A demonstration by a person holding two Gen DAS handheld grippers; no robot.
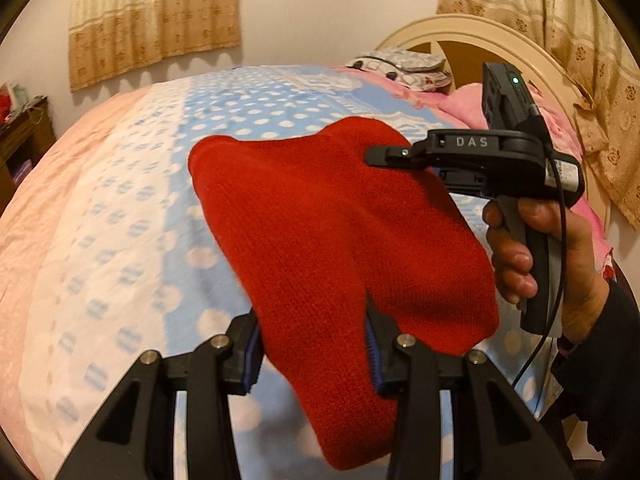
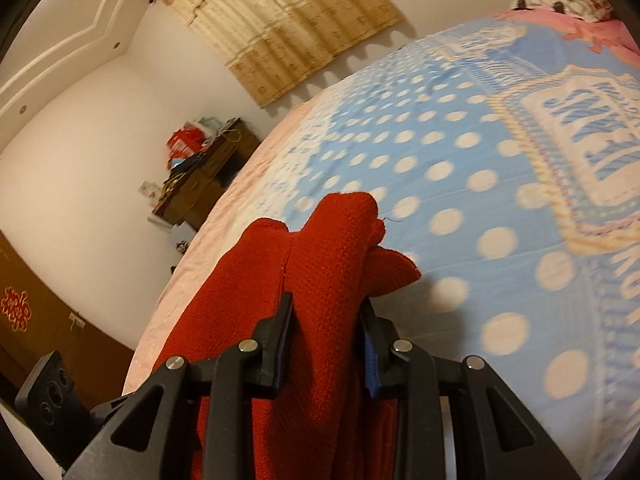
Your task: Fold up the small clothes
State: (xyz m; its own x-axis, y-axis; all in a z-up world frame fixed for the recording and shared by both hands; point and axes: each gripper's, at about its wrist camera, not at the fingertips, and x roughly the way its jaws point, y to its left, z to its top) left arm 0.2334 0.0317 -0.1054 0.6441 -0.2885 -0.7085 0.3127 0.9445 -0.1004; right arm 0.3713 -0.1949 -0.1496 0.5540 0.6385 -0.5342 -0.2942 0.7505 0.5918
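Left wrist view: the left gripper (image 1: 314, 354) has its jaws clamped on the near edge of a red knitted garment (image 1: 320, 232), which runs away from the jaws toward the far left, lifted clear of the polka-dot bedspread (image 1: 132, 184). The right gripper (image 1: 386, 154) comes in from the right, its tip at the garment's far right edge — the two holds are well apart, so the long axis spans between them.

Right wrist view: the right gripper (image 2: 326, 332) has its jaws clamped on bunched red knitted garment (image 2: 328, 264), whose folds point forward and up — over the bedspread (image 2: 480, 184), not lying on it.
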